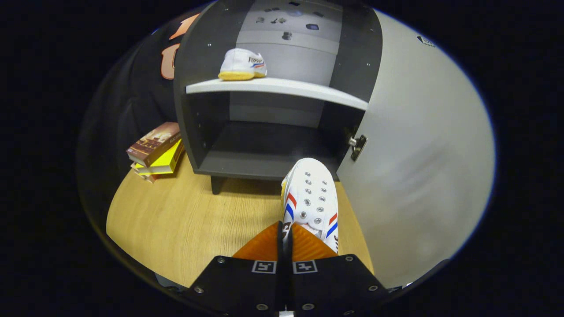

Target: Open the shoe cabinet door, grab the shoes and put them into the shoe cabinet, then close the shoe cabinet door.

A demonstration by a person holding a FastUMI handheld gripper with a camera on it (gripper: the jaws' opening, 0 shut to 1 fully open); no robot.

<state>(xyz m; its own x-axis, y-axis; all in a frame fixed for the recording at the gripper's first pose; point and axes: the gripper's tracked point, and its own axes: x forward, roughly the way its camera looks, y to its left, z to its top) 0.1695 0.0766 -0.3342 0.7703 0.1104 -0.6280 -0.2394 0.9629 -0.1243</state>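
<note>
Jaws (285,240) closed on the heel edge of a white shoe (311,198), pinched between both fingers, toe pointing ahead toward the lower compartment of the shoe cabinet (200,88). Held above the tabletop (176,220), just short of the cabinet's bottom board. Second white shoe (242,65) resting on the cabinet's middle shelf (282,88), well beyond the fingers. Cabinet door (418,154) swung open, close beside the held shoe on its right. Stack of three books (156,152) left of the cabinet. Two shoes, one cabinet.
</note>
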